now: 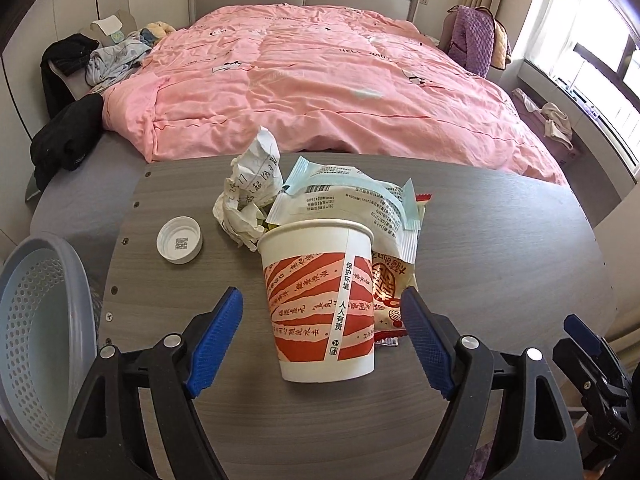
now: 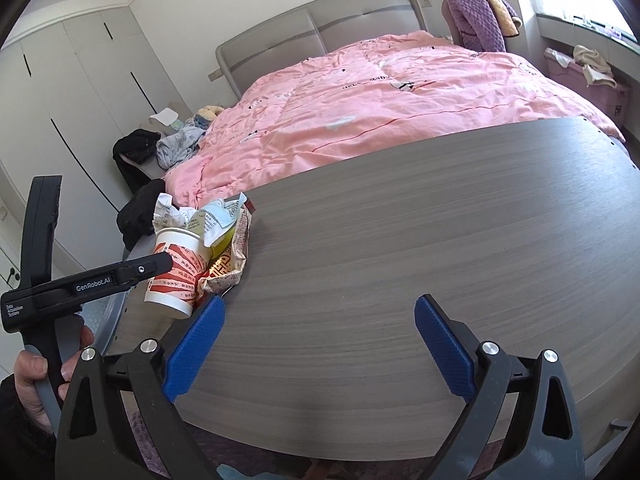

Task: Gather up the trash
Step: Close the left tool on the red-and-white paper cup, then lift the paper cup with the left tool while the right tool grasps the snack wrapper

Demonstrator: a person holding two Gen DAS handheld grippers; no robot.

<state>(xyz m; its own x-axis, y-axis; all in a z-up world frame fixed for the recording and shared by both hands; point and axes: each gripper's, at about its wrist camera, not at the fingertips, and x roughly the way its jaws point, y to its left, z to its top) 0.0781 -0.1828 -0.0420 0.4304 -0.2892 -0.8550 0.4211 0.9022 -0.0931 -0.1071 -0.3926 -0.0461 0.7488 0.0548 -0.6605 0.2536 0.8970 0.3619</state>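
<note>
My left gripper [image 1: 322, 334] stands with its 2 blue pads apart on either side of a paper cup [image 1: 320, 300], neither pad touching the cup wall. The cup stands upright on the grey wood-grain table [image 1: 500, 260], white with orange-red bands and a vertical strip of print. Just behind it lie the remaining pieces of trash: a crumpled white paper [image 1: 252, 200] with handwriting, a pale blue-and-white plastic wrapper [image 1: 344, 200] with a barcode, and a red-and-cream snack packet [image 1: 388, 292] touching the cup's right side. A white bottle cap [image 1: 179, 239] lies open side up to the left of the pile, apart from it. A grey perforated basket [image 1: 36, 320] sits beyond the table's left edge. My right gripper [image 2: 318, 346] also has its 2 pads spread wide, with only bare tabletop between them; in its view the cup [image 2: 176, 276] and wrappers sit at the far left of the table [image 2: 400, 220]. A hand [image 2: 32, 376] grips the handle of the left gripper at that view's lower left. A bed with a pink quilt [image 1: 320, 80] fills the background.
</note>
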